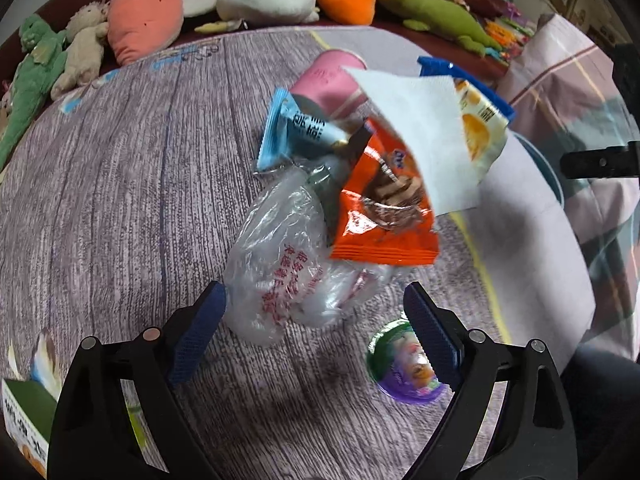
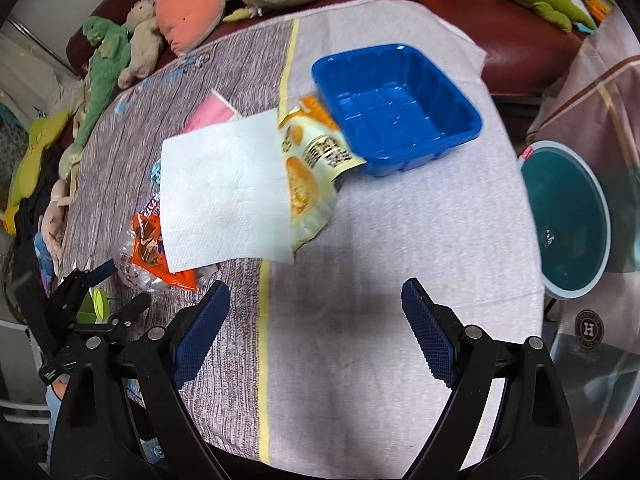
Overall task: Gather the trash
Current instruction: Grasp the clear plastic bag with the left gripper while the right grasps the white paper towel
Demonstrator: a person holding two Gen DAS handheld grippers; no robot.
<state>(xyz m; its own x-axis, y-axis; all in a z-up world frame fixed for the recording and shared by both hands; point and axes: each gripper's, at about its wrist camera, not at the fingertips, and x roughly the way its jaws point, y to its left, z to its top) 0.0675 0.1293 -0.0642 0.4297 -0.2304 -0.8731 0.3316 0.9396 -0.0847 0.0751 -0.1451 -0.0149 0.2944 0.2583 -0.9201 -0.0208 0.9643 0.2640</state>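
Observation:
A heap of trash lies mid-table: a white napkin (image 1: pixel 420 136) (image 2: pixel 226 192), an orange snack wrapper (image 1: pixel 384 216) (image 2: pixel 154 252), a crumpled clear plastic bag (image 1: pixel 280 264), a light blue wrapper (image 1: pixel 296 132), a pink cup (image 1: pixel 332 80) on its side, and a yellow-white snack bag (image 1: pixel 480 128) (image 2: pixel 308 184). A round foil lid (image 1: pixel 404 364) lies near my left gripper (image 1: pixel 316 332), which is open and empty just short of the plastic bag. My right gripper (image 2: pixel 316 328) is open and empty over bare cloth, near the heap. The left gripper also shows at the left in the right wrist view (image 2: pixel 96 300).
A blue plastic tray (image 2: pixel 400 108) sits on the white cloth behind the heap. A teal round bin (image 2: pixel 568 216) stands off the table's right edge. Plush toys (image 1: pixel 144 8) line the dark red sofa behind. A box (image 1: pixel 24 416) sits at the near left.

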